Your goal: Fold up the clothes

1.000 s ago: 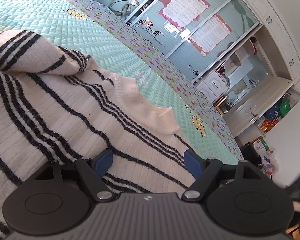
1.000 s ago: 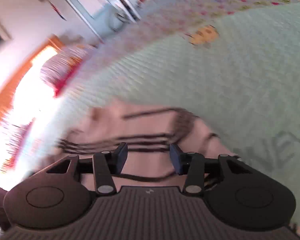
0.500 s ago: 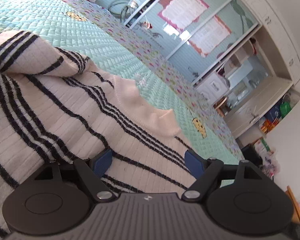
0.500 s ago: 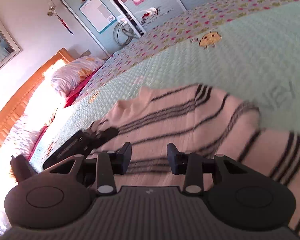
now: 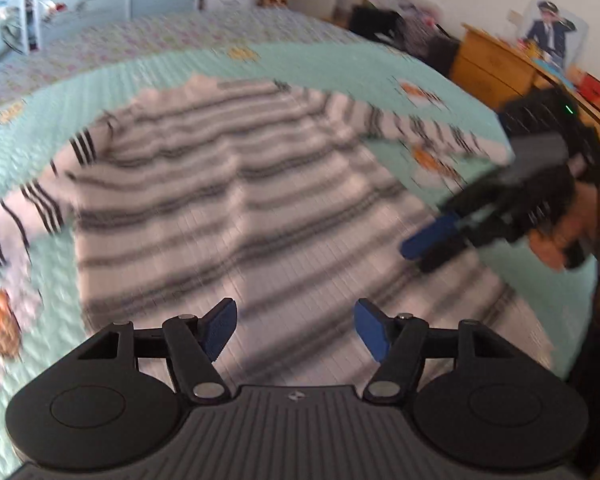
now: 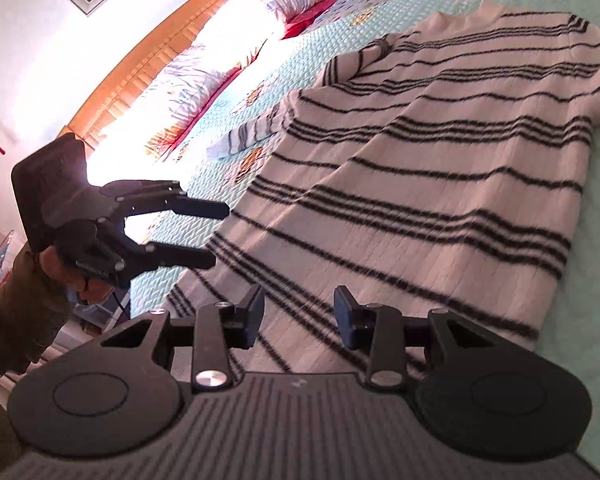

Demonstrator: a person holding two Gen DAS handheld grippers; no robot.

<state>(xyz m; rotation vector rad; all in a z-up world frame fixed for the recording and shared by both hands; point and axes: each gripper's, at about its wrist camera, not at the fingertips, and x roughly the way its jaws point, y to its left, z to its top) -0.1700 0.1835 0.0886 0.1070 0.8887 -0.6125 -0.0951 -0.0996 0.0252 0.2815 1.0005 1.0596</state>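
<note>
Bedroom; a bed (image 6: 596, 240) under a mint quilt. Left gripper (image 5: 296, 326) has just been closing, jaws apart, nothing between them, above the hem of the sweater (image 6: 440, 168). Right gripper (image 6: 299, 316) part open, empty, over the same hem. Sweater lies spread flat on the bed, striped.
</note>
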